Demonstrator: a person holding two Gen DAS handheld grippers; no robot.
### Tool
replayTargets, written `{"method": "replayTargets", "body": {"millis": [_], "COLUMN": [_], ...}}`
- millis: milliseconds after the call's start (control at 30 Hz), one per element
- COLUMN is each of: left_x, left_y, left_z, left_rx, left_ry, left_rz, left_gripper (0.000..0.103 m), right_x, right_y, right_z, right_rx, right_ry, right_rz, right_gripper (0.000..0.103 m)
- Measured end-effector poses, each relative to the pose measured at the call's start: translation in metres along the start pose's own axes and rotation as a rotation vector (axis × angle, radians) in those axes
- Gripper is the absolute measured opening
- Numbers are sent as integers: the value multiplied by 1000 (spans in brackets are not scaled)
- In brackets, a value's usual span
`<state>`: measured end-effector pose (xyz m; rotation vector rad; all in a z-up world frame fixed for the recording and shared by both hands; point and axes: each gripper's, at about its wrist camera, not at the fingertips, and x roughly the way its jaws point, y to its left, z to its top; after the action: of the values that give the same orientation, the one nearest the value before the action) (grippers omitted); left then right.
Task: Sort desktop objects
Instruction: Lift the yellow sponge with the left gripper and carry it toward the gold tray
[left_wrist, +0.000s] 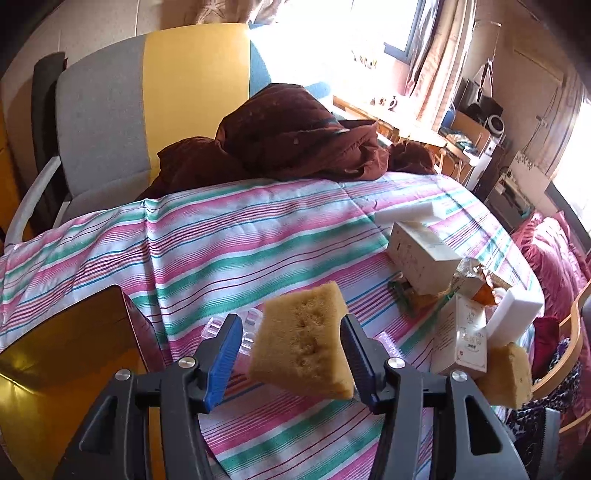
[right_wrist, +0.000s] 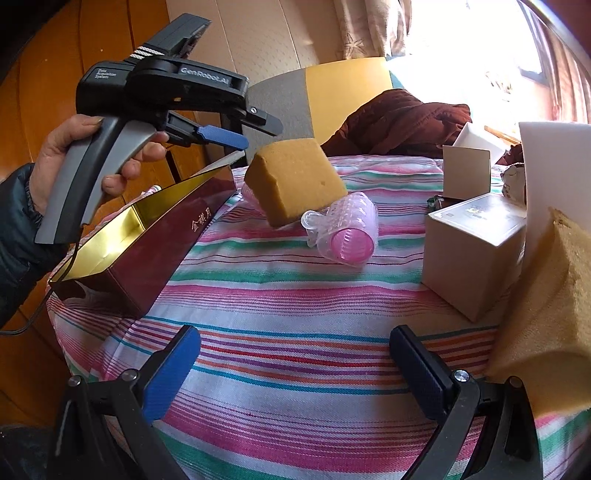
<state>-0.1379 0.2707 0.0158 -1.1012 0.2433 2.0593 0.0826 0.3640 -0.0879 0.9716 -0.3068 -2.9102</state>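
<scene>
Our left gripper (right_wrist: 236, 142), marked "GenRobot.AI", has its jaws apart, the tan sponge (right_wrist: 293, 181) in mid-air just off them, above the maroon box (right_wrist: 147, 251) lettered "金秋月"; our right gripper (right_wrist: 295, 373) gapes empty.

My pads (right_wrist: 171, 373) are blue on black arms. The sponge (right_wrist: 295, 181) is tan-yellow, the cloth (right_wrist: 295, 295) white with pink, green and teal stripes. The box (right_wrist: 147, 243) is maroon outside, gold inside. The curler (right_wrist: 349, 232) is pink and clear.
</scene>
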Motion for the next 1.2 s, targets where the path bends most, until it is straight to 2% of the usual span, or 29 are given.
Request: {"method": "replayTargets", "body": {"millis": [167, 267, 500, 667, 767, 1000, 1133, 1200], "left_x": [13, 19, 27, 21, 23, 37, 41, 49], "left_y": [-2, -6, -24, -35, -43, -65, -66, -64], "left_z": [-5, -10, -18, -16, -18, -34, -36, -37], "left_rx": [15, 17, 76, 86, 124, 274, 277, 273], "left_ry": [48, 61, 95, 79, 86, 111, 98, 121], "left_rz": [-20, -90, -156, -186, -144, 37, 91, 149], "left_gripper": [57, 57, 58, 58, 64, 64, 64, 66], "right_x": [1, 1, 2, 1, 1, 1, 1, 1], "right_y": [1, 1, 0, -1, -1, -3, -4, -4], "right_z": [0, 0, 0, 0, -1, -1, -1, -1], "right_rx": [-5, -5, 0, 8, 13, 21, 23, 25], "right_ry": [-3, -5, -14, -22, -27, -34, -36, -38], "right_rz": [-3, 2, 13, 25, 31, 41, 43, 45], "right_gripper": [103, 103, 103, 103, 103, 103, 103, 103]}}
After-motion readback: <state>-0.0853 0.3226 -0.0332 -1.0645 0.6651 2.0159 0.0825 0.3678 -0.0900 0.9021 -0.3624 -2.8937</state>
